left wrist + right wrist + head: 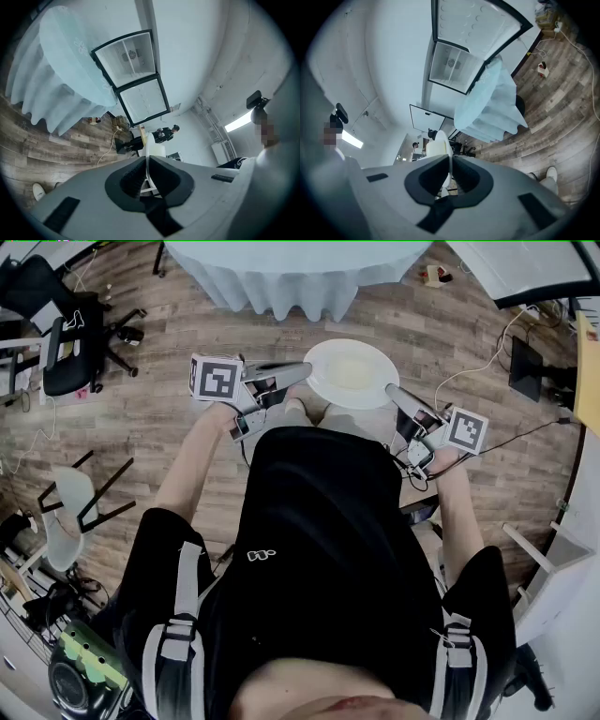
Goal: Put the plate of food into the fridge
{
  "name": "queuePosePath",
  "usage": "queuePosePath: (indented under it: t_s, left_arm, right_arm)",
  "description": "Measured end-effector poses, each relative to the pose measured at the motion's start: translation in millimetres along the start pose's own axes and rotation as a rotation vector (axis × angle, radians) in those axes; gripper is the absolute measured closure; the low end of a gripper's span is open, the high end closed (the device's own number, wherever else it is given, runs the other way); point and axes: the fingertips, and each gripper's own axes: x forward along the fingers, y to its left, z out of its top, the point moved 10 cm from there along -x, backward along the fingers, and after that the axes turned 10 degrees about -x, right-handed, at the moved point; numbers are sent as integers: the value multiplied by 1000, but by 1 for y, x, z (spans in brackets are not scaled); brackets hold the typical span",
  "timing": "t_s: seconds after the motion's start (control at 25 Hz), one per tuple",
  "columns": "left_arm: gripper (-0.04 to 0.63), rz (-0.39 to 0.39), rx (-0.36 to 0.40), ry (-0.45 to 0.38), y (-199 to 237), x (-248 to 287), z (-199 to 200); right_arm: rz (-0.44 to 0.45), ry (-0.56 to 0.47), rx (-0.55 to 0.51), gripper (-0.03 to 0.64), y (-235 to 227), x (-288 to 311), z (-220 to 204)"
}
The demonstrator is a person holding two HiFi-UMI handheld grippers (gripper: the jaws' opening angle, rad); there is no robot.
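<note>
- wood plank floor [169,381] below, pale-clothed round table [281,277] ahead, open fridge [133,79] beyond.
- white plate [349,373] held in the air, short of the table.
- left gripper [302,373] and right gripper [394,392] each clamp an opposite rim.

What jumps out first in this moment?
A white plate held out in front of the person, pinched at opposite rims by the left gripper and right gripper. Beyond it stands a round table in pale cloth, and the left gripper view shows a fridge standing open.

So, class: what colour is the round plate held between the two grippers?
The round plate is plain white, clearest in the head view.
</note>
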Motion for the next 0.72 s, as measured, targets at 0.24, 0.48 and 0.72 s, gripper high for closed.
queuePosePath:
  t_s: [0.24,0.48,0.72]
  left_arm:
    - [583,16,-8,7,5,0,-2]
    - [583,10,-37,7,8,1,-5]
    - [583,6,-52,-18,24,-29,-3]
  right_arm:
    - [-33,-7,14,588,3,0,-3]
    - [-44,-18,18,588,3,-2,-2]
    - [-56,-10,21,588,9,30,-8]
